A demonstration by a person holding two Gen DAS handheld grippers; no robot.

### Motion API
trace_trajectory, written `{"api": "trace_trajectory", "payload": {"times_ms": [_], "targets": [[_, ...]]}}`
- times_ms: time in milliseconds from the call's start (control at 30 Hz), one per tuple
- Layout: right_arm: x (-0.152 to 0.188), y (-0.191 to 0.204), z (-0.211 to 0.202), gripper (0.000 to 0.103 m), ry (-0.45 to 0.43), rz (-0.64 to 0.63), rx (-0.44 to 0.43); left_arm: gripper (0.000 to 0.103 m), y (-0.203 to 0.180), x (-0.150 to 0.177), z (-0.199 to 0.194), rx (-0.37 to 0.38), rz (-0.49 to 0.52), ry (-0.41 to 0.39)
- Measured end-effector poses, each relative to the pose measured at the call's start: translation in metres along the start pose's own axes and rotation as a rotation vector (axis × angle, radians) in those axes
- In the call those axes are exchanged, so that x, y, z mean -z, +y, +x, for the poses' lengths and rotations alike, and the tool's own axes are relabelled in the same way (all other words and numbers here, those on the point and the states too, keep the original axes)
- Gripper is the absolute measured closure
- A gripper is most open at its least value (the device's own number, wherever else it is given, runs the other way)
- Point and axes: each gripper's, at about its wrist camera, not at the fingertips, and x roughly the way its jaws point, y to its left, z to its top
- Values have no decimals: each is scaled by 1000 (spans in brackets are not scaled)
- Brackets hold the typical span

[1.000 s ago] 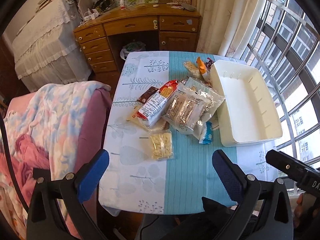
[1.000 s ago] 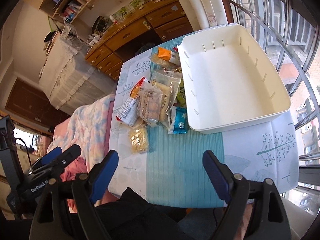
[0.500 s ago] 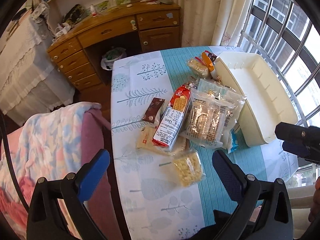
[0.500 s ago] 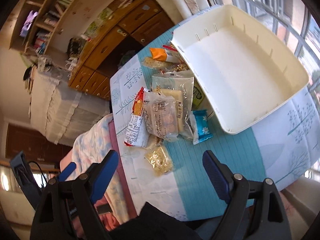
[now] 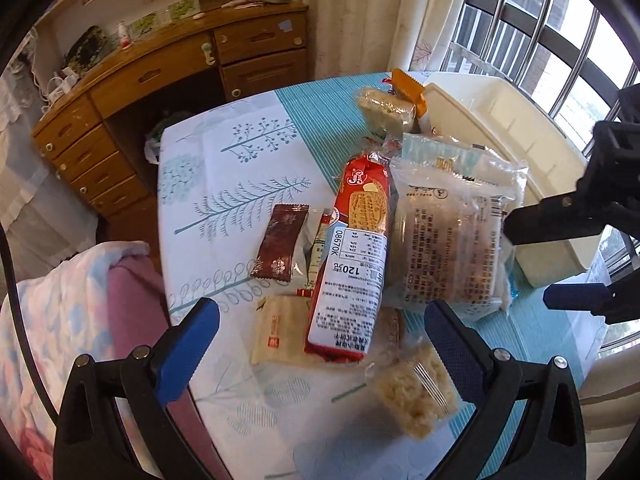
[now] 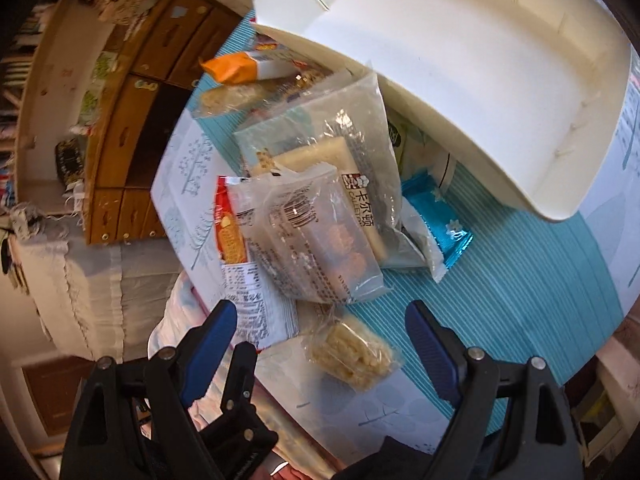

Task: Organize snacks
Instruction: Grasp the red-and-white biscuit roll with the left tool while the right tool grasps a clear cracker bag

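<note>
A pile of snack packs lies on the table beside a white bin (image 5: 516,128). A long red biscuit pack (image 5: 354,260) lies in the middle, a clear bag of biscuits (image 5: 448,240) to its right, a dark brown sachet (image 5: 280,246) to its left, a pale wafer pack (image 5: 276,328) and a clear puffed-rice bar (image 5: 416,392) at the near side. My left gripper (image 5: 316,352) is open, just above the red pack's near end. My right gripper (image 6: 320,352) is open over the puffed-rice bar (image 6: 352,354). The bin (image 6: 460,60) is empty; a blue sachet (image 6: 440,228) lies by it.
An orange pack (image 5: 406,84) and another rice bar (image 5: 384,108) lie at the far side by the bin. A pink and blue blanket (image 5: 68,320) covers a chair at the table's left edge. A wooden desk (image 5: 160,76) stands behind. Window bars (image 5: 540,28) are on the right.
Both grippers have come down and forward toward the snack pile, which now fills both views. The right gripper has tilted and now shows close at the right of the left wrist view.
</note>
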Motion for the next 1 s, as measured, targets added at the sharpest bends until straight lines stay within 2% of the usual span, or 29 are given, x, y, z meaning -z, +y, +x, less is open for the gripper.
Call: {"api": "trace_trajectory", "payload": {"times_ms": [33,100,200,333,433,500,633,733,833,867,1000], "targets": [[-2,2,8,16,2,9,13,1,0,0,6,9,3,-3],[-5,4,17,16,0,13,37,8,-1,-1,19,21,12,3],[-12,8,30,16,-3,16,88,11,-1,0,34,45,11,17],[-18,14,43,16,1,15,108,14,-5,2,46,81,33,21],[-21,17,52,16,9,19,129,22,-6,4,50,103,42,18],[-22,21,55,12,3,14,147,30,-5,6,52,133,37,12],[-23,28,61,8,-9,-7,186,35,-7,7,53,153,46,5],[-24,30,66,7,-10,-4,220,44,-7,9,54,181,40,2],[-26,31,71,7,-12,-3,253,56,-11,11,52,169,58,-11],[-26,32,72,8,-13,-4,259,66,-12,12,52,144,63,-15],[-23,31,74,13,-22,-15,270,66,-9,10,53,152,57,-6]]}}
